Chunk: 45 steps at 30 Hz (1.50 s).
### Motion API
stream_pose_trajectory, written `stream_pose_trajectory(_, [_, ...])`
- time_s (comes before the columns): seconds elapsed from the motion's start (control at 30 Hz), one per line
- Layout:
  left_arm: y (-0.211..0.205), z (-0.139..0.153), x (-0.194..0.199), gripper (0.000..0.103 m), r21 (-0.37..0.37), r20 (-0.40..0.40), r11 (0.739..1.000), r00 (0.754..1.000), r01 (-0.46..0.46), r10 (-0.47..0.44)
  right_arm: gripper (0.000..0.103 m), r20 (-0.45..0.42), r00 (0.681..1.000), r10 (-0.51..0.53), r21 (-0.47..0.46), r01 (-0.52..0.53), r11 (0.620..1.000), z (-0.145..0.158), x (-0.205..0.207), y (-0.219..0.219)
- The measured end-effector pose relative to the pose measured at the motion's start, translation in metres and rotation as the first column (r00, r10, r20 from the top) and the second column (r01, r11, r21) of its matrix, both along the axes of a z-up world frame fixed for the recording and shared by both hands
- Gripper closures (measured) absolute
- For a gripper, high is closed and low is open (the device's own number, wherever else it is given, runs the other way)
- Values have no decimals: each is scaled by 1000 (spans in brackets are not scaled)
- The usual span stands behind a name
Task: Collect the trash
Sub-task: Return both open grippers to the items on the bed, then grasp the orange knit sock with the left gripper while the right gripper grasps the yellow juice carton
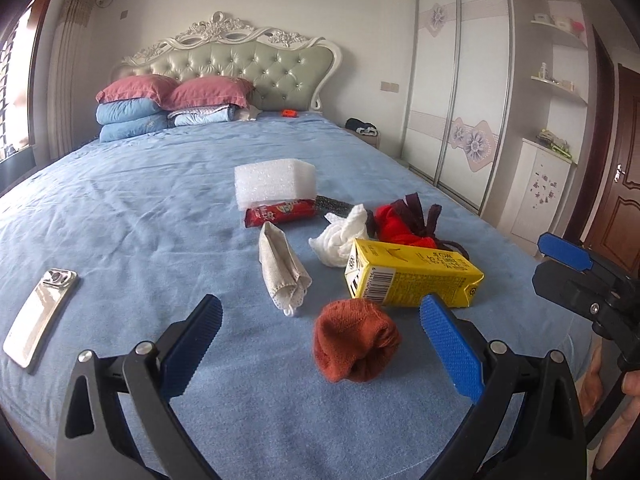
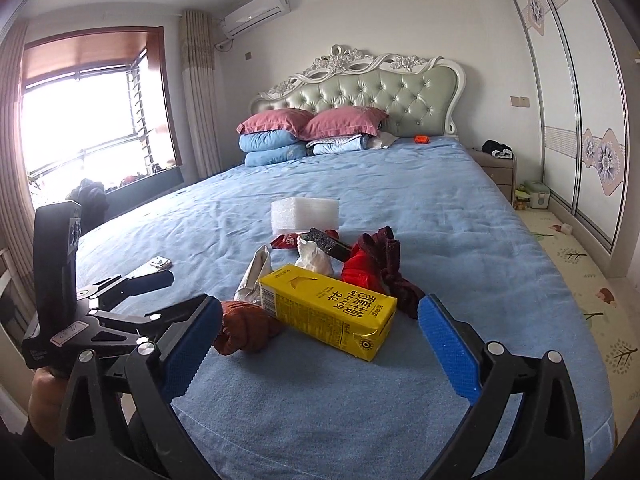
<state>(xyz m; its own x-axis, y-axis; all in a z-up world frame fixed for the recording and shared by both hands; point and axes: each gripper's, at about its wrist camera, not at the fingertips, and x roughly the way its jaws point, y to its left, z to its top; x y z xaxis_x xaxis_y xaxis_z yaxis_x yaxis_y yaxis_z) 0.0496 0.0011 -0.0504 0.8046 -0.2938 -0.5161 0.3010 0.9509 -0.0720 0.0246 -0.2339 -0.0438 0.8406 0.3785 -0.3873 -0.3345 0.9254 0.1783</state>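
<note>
A cluster of items lies on the blue bed (image 1: 120, 208). A yellow drink carton (image 1: 408, 276) lies on its side, also in the right wrist view (image 2: 328, 312). Around it are a crumpled white tissue (image 1: 344, 240), a red snack wrapper (image 1: 280, 214), a white foam block (image 1: 274, 184), a rolled grey cloth (image 1: 282, 272), a rust-brown sock ball (image 1: 354, 340) and red and maroon cloth (image 1: 404, 224). My left gripper (image 1: 320, 320) is open, with the sock ball between its fingers. My right gripper (image 2: 320, 320) is open just in front of the carton.
A silver phone (image 1: 40, 320) lies on the bed at the left. Pillows and folded quilts (image 1: 160, 108) are stacked at the headboard. A wardrobe (image 1: 460, 92) and a door stand to the right. A window (image 2: 92, 120) is on the left.
</note>
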Motion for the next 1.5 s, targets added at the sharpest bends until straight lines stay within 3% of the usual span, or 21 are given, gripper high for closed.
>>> stream_pose_trajectory(0.43, [-18, -24, 23, 5, 2, -76, 1000, 997, 25, -25, 8, -28, 1000, -9, -2, 9, 1000, -8, 14, -9])
stream_pose_trajectory(0.47, [-18, -24, 24, 9, 0, -81, 1000, 996, 25, -25, 8, -30, 999, -9, -3, 9, 1000, -8, 14, -10])
stream_pose_trajectory(0.57, [-22, -29, 29, 45, 2, -129, 999, 990, 54, -53, 8, -37, 999, -6, -8, 5, 1000, -10, 16, -11])
stream_pose_trajectory(0.6, [-23, -32, 30, 53, -5, -145, 998, 987, 68, -68, 8, -42, 999, -3, -9, 2, 1000, -10, 17, -12])
stream_pose_trajectory(0.7, [-25, -34, 26, 60, 0, -139, 997, 988, 72, -71, 8, -69, 997, 32, -13, -33, 999, -14, 23, -12])
stream_pose_trajectory(1.07, [-3, -23, 16, 62, -62, -127, 997, 991, 39, -47, 8, -158, 969, 191, -104, -208, 973, -17, 52, 1])
stream_pose_trajectory(1.33, [7, -17, 16, 62, -97, -118, 995, 992, 25, -37, 8, -263, 935, 237, -166, -286, 944, -36, 82, 11])
stream_pose_trajectory(1.5, [7, -17, 16, 61, -102, -120, 994, 992, 24, -36, 10, -289, 931, 221, -230, -292, 928, -42, 94, 20])
